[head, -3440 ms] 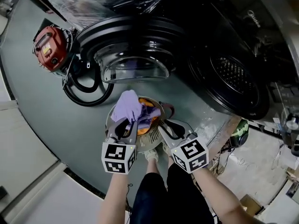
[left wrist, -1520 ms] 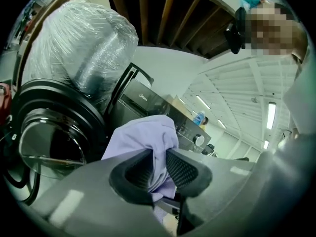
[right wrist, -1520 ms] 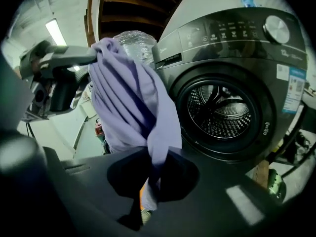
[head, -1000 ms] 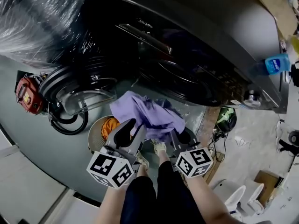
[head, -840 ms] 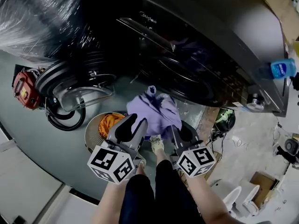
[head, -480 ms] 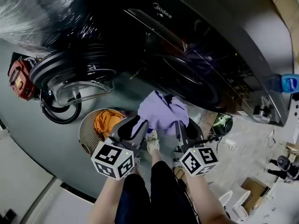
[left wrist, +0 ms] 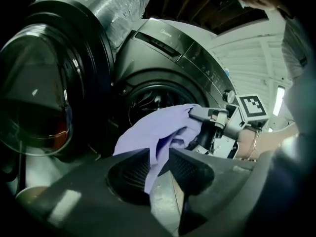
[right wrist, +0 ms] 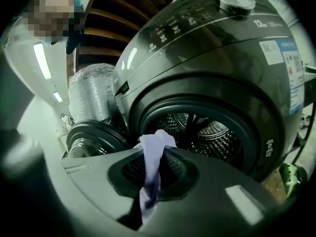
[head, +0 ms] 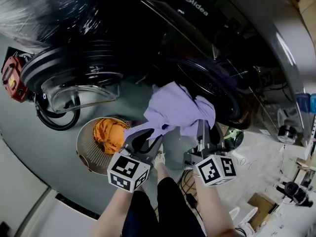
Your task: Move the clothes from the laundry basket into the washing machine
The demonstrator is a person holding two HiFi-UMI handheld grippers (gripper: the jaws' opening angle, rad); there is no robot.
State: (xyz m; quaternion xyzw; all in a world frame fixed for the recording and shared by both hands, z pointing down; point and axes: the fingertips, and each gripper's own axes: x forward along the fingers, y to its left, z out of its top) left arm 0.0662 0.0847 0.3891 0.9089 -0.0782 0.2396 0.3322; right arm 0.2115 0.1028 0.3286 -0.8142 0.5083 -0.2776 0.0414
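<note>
A lavender garment [head: 180, 110] hangs between both grippers in front of the washing machine's open drum [head: 212, 85]. My left gripper [head: 151, 134] is shut on its lower left edge, and the cloth runs down between the jaws [left wrist: 159, 157]. My right gripper [head: 207, 126] is shut on the other end; a strip of lavender cloth [right wrist: 152, 169] is pinched there, with the drum [right wrist: 207, 132] straight ahead. The round laundry basket [head: 84, 152] stands on the floor at the left and holds an orange garment [head: 109, 134].
The washer's round door [head: 74, 80] stands open to the left of the drum. A red device [head: 10, 78] and a black hose [head: 54, 117] lie beyond it. A plastic-wrapped bulk [head: 39, 9] fills the top left. The person's shoe [head: 159, 158] is below the grippers.
Both grippers have carried the lavender garment from above the basket rightward and down toward the drum opening. The orange garment in the basket is now uncovered.
</note>
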